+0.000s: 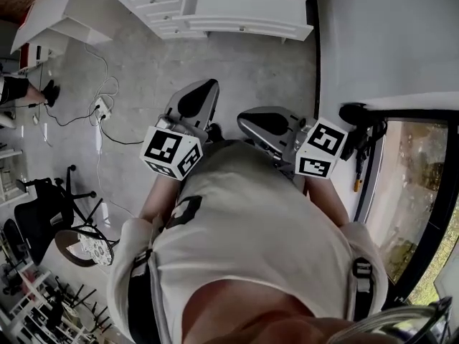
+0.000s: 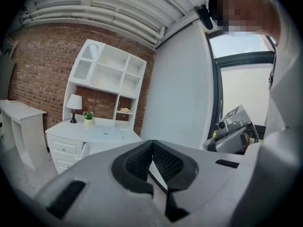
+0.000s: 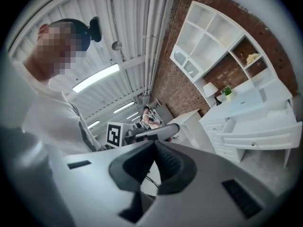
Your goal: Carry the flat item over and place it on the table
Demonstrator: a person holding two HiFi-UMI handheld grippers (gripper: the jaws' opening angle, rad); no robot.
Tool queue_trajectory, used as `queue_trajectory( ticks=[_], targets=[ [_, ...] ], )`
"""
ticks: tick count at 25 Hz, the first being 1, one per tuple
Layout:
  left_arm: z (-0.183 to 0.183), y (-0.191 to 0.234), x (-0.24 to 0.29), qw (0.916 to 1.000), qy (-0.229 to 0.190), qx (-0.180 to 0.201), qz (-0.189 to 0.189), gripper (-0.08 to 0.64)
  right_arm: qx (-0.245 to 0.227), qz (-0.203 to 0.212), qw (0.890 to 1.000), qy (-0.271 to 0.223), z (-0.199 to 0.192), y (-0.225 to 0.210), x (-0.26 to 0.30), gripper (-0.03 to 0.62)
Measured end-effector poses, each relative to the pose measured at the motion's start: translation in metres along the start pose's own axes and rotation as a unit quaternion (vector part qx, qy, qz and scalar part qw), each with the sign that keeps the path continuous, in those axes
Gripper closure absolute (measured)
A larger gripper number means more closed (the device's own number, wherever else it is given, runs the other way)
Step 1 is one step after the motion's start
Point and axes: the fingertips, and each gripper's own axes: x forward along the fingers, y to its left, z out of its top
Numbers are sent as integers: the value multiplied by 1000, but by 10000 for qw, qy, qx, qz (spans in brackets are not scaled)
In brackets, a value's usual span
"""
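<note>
Both grippers are held close to the person's chest, above a grey floor. My left gripper (image 1: 199, 100) is shut, its black ribbed pads meeting with nothing between them (image 2: 152, 144). The right gripper (image 1: 269, 123) is shut and empty too (image 3: 155, 144). A pale, flat sheet-like item (image 2: 105, 135) lies on the white desk (image 2: 71, 129) across the room from both grippers. The same flat item (image 3: 248, 100) shows in the right gripper view.
The white desk (image 1: 215, 9) with drawers and a shelf unit stands against a brick wall, with a lamp (image 2: 74, 103) and a small plant (image 2: 88, 117) on it. Cables and a power strip (image 1: 102, 108) lie on the floor. A black office chair (image 1: 50, 213) stands left; a dark-framed window (image 1: 416, 192) is right.
</note>
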Motion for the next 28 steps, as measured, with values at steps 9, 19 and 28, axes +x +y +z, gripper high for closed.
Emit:
queue_trajectory(
  ticks=[9,19,28],
  targets=[
    [-1,25,20,9995,-144,-214,-160,543,-802,80,9933,827,-5,-3,34,512],
    [17,145,25,9987,-227,-432,-141,543,-550,-355,9921,1069,22,-55,111,509],
    [10,270,7,9955,-152,-824,437,543,70,-978,9901,1004,46,-106,166,581]
  ],
)
